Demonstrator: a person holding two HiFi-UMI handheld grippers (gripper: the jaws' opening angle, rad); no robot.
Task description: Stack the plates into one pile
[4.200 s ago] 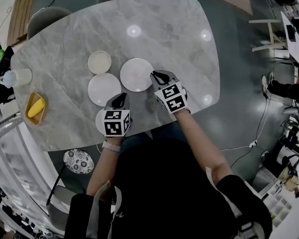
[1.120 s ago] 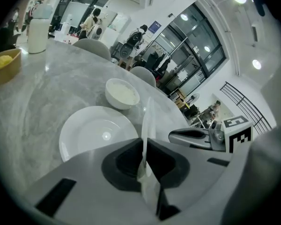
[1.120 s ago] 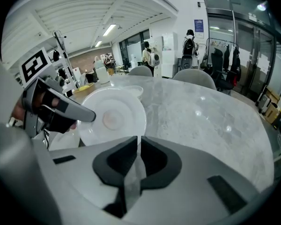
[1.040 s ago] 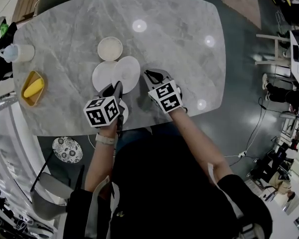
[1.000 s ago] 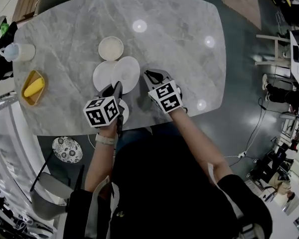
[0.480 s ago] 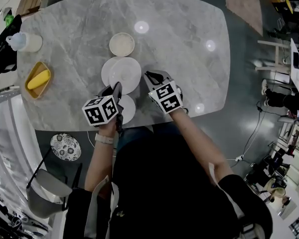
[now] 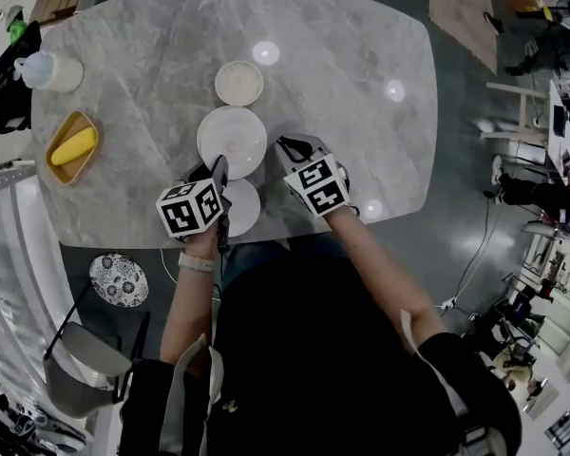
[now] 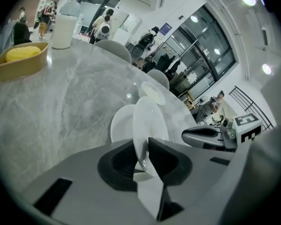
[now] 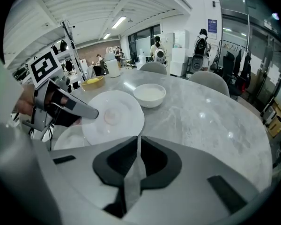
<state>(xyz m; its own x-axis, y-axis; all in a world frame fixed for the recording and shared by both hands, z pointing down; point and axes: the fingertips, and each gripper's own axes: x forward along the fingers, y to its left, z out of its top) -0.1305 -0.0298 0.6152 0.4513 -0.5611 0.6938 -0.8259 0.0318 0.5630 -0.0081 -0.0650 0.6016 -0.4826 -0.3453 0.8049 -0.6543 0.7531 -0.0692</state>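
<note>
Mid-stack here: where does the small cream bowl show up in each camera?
Head view: small cream bowl at upper centre, just beyond the large plate.
Left gripper view: at centre, beyond the large plate.
Right gripper view: at centre, up and right of the large plate.
Shared landmark: the yellow tray, left of the bowl in every view.

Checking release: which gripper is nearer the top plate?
Left. Left gripper, jaws opening, straddles the top plate rim; right gripper, shut, sits off its right edge.
</note>
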